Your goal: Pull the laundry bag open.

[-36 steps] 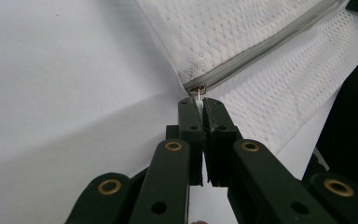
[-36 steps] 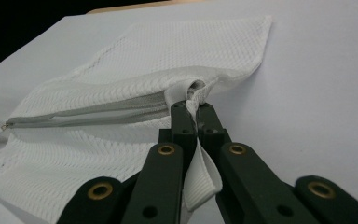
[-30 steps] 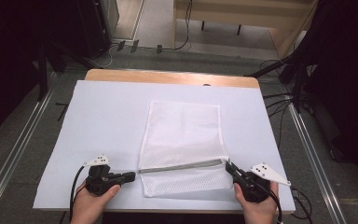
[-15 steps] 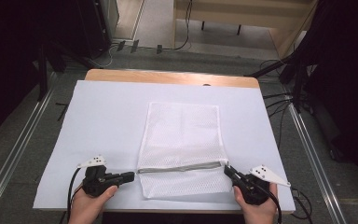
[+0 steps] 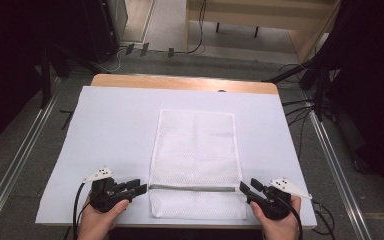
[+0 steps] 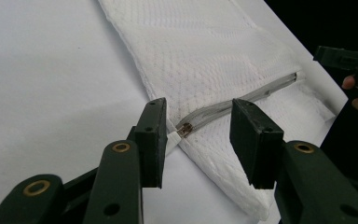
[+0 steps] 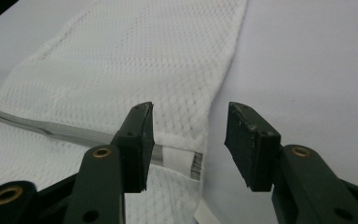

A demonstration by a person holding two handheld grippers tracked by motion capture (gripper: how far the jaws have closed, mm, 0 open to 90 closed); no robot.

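From above, my left gripper [image 5: 141, 189] and right gripper [image 5: 245, 188] flank the mesh bag [image 5: 195, 160] lying flat on the worktop [image 5: 105, 130]. Left gripper view: jaws just opened, zipper pull [image 6: 183, 129] released. Right gripper view: jaws just spread; laying-out looks finished.

— Much room to move on that table [image 5: 115, 125]?

— Plenty. The white sheet lies bare on both sides of the mesh bag [image 5: 196, 150], and the far strip up to the wooden edge is open too.

— Anything sticking up?

— Nothing tall. The bag lies flat; its grey zipper [image 5: 192, 188] is a low line across it.

— And near the person?

— Tight. The left gripper [image 5: 139, 188] sits just beside the bag's left edge, the right gripper [image 5: 243, 188] just beside its right edge. Both have just been opening, jaws apart, with the zipper ends in the gaps.
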